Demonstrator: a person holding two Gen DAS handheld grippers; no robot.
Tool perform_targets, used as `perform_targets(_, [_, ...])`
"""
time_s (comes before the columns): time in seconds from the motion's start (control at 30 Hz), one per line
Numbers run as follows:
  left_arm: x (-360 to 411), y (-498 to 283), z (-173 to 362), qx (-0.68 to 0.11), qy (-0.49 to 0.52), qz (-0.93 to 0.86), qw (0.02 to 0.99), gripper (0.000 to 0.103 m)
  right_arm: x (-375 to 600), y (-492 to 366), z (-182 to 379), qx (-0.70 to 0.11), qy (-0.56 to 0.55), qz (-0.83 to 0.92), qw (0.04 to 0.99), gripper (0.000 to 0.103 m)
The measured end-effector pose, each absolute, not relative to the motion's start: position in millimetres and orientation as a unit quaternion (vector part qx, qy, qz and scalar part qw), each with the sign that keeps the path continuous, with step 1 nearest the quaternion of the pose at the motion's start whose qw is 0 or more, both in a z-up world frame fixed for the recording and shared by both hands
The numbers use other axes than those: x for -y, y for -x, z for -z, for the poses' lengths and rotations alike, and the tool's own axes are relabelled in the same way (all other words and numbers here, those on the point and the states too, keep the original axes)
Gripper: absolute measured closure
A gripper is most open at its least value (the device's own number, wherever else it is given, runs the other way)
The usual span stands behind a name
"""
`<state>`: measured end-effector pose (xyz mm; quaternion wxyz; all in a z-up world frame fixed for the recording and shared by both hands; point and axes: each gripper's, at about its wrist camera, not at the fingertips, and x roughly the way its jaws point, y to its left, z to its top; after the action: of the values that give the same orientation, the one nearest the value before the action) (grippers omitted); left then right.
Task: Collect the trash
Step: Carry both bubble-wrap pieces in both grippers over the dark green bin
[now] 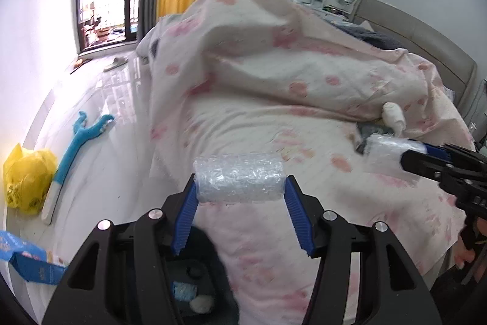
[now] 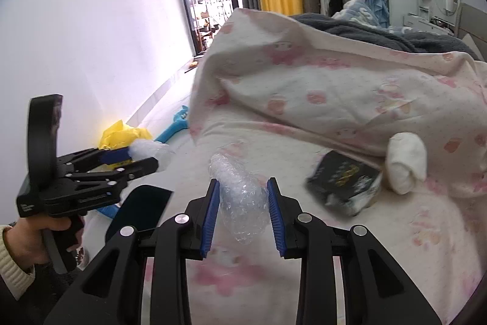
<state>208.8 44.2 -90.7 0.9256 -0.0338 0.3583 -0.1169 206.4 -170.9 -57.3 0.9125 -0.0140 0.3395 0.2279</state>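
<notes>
Clear bubble-wrap roll (image 1: pixel 239 177) crosswise in left tongs (image 1: pixel 239 188), second bubble-wrap wad (image 2: pixel 242 200) in right tongs (image 2: pixel 242 197), above bed

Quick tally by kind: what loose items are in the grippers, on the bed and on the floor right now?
Bubble wrap rolls: 2, one in left gripper, one in right gripper
Black packet on bed: 1
White socks: 1 bundle
Yellow bag on floor: 1
Blue toy: 1
Total: 6

No legible text is found; print on the yellow bag (image 1: pixel 26 175) and blue box (image 1: pixel 29 261) is too blurred.
</notes>
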Motion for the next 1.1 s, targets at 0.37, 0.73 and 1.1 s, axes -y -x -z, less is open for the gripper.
perform_targets(0.37, [-84.8,-199.8,120.1,-0.396,0.034,0.082,0.914,0.044,108.2,-198.3,56.6,-0.343,0.032,-0.266,0.9,0.071])
perform_targets(0.73, [-125.0,-197.9,165.3,-0.465,0.044,0.055,0.882,0.044,51.5,-200.6,66.8,-0.356,0.052,-0.293,0.886,0.071])
perform_targets(1.1, [-156.5,-191.5,210.3,-0.54,0.071,0.041,0.838,0.044,5.9,-211.2,86.1,-0.392,0.071,-0.305,0.865,0.071])
